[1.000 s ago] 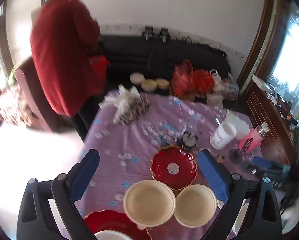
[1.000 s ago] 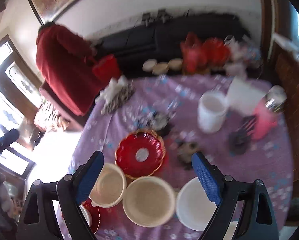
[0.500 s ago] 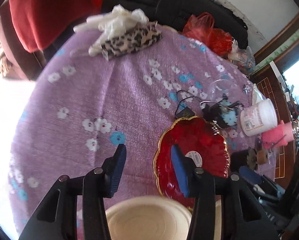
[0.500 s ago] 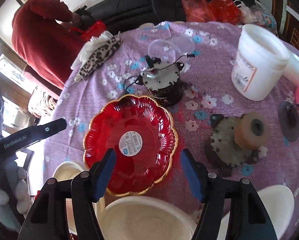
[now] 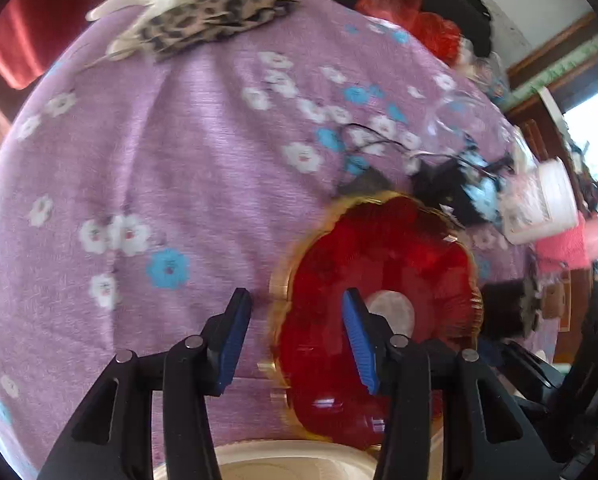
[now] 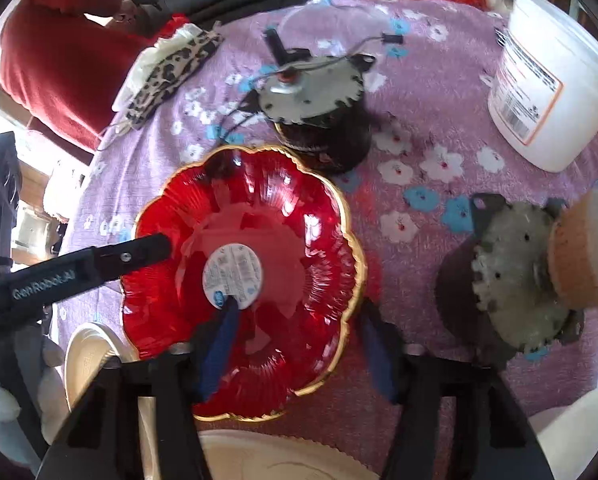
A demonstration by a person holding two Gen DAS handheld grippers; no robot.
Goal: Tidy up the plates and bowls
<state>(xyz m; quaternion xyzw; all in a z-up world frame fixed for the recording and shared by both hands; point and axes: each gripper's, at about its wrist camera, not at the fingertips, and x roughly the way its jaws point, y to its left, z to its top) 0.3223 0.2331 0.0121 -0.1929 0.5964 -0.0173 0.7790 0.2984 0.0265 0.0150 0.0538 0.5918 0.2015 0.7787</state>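
- While both of my tools point steeply down at the worktop (image 5: pixel 159 160), which wears a purple flowered cloth, the red plate (image 6: pixel 259 216) with a gold scalloped rim sits toward the near edge, resting on the cloth.
- My left tool (image 5: pixel 295 296) straddles the plate's left rim: one blue pad is outside over the cloth, the other inside over the red well. The jaws stand partly apart, and a strip of cloth shows between the outer pad and the rim, so I see no squeeze on it.
- My right tool (image 6: pixel 297 308) straddles the near right part of the rim, one pad inside the plate and one just outside. Its jaws are closing with the rim between them. I cannot make out either pad pressing yet.
- A cream bowl (image 6: pixel 279 456) lies at the near edge, just beside the plate. A second cream bowl (image 6: pixel 87 344) sits to its left.
- A white bowl (image 6: pixel 579 420) shows at the near right corner.
- A grey motor part (image 6: pixel 315 92) with wires sits just beyond the plate.
- A white tub (image 6: pixel 547 80) stands toward the far right edge.
- A leopard-print cloth (image 5: pixel 219 12) lies at the far left edge, and a person in red (image 6: pixel 59 48) stands past it.
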